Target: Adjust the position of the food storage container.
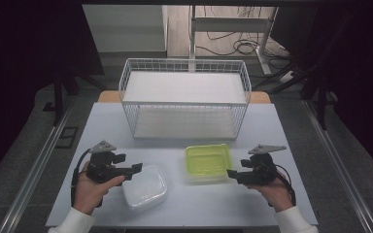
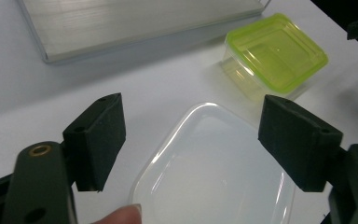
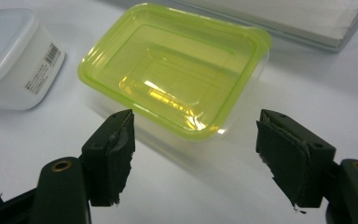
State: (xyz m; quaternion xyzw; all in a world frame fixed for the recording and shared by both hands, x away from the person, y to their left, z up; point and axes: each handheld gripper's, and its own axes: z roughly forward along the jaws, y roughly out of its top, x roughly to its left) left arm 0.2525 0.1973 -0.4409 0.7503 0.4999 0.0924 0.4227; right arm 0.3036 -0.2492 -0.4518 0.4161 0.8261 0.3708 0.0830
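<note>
A clear plastic container with a white lid point(image 1: 145, 186) point(image 2: 214, 168) point(image 3: 9, 56) sits at the front left of the table. A clear container with a yellow-green lid point(image 1: 208, 162) point(image 2: 272, 51) point(image 3: 177, 65) sits to its right. My left gripper point(image 1: 137, 167) point(image 2: 191, 140) is open, its jaws standing just over the near left edge of the white-lidded container without touching it. My right gripper point(image 1: 229, 173) point(image 3: 193, 154) is open too, its jaws a short way off the green-lidded container's right side, with nothing between them.
A white wire basket shelf point(image 1: 184, 97) with two white boards stands at the back middle of the grey-white table point(image 1: 252, 204). Its lower board point(image 2: 135, 23) point(image 3: 298, 16) lies just beyond both containers. Floor rails and cables lie around the table.
</note>
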